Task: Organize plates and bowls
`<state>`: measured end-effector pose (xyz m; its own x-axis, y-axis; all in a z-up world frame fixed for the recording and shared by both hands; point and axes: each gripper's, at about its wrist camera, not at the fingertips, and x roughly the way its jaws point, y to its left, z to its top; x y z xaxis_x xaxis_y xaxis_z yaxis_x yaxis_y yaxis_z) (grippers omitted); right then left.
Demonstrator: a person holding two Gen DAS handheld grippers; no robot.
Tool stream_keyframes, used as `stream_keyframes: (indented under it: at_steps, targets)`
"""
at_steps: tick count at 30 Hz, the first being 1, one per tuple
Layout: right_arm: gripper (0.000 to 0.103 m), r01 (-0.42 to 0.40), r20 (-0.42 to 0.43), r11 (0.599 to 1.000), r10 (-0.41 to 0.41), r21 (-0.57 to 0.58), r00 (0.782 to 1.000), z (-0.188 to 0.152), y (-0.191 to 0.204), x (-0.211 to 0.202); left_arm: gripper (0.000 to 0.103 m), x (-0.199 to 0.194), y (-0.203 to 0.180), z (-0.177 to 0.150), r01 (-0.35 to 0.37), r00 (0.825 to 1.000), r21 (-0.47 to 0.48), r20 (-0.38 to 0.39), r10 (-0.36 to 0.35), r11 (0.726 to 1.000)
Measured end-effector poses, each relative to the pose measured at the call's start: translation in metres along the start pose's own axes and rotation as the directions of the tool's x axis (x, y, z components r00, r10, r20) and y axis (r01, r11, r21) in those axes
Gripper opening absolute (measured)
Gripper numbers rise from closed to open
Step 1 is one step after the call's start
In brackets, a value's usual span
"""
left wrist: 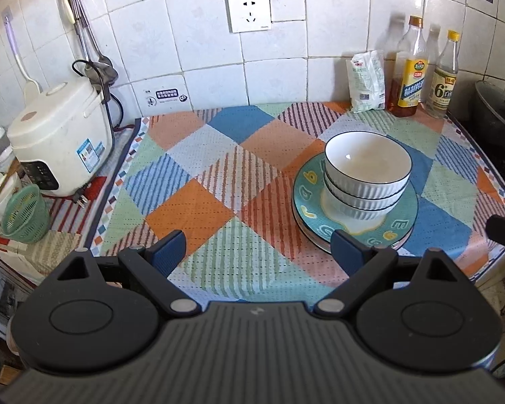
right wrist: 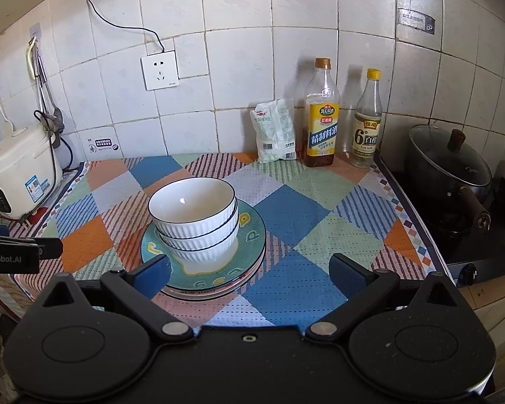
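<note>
1. Right now your three white ribbed bowls (left wrist: 367, 175) (right wrist: 193, 219) sit nested one inside another, upright, with the top one showing nothing inside.
2. You have them resting on a teal plate (left wrist: 306, 192) (right wrist: 252, 235) with yellow letter shapes, which itself lies on at least one more plate whose pale edge shows underneath.
3. You will find that whole stack on the patchwork cloth (left wrist: 198, 181) (right wrist: 303, 208), toward the right side of the left wrist view and left of centre in the right wrist view.
4. Your left gripper (left wrist: 257, 247) has its blue fingers spread wide with nothing between them; its right finger overlaps the near rim of the plates in the picture, but you cannot tell whether it touches.
5. Your right gripper (right wrist: 250, 271) is likewise spread and holding nothing, its left finger overlapping the near left rim of the plates.
6. Behind the stack, against the tiled wall (left wrist: 202, 33) (right wrist: 239, 67), you have a white packet (left wrist: 368, 80) (right wrist: 275, 131), a cooking-wine bottle (left wrist: 409, 70) (right wrist: 321, 118) and a vinegar bottle (left wrist: 442, 74) (right wrist: 367, 124) standing side by side.
7. To your left stands a white rice cooker (left wrist: 59, 134) (right wrist: 18, 171), and to your right a lidded dark pot (right wrist: 451, 161) on the stove.
</note>
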<state>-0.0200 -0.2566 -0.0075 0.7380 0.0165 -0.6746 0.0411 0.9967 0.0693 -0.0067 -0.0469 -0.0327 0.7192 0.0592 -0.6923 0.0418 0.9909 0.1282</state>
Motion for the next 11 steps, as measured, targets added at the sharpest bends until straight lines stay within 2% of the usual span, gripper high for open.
stream_keyframes:
  at_steps: [7, 11]
  targets:
    - [0.102, -0.006, -0.008, 1.0, 0.006, 0.001, 1.0, -0.0004, -0.002, 0.002, 0.093, 0.001, -0.0031, 0.0021, -0.007, 1.0, 0.004, -0.004, 0.008, 1.0]
    - [0.102, -0.01, -0.014, 1.0, 0.01, 0.003, 1.0, -0.0001, -0.0031, 0.0044, 0.093, 0.0024, -0.0039, 0.0033, -0.001, 1.0, -0.005, -0.031, 0.001, 1.0]
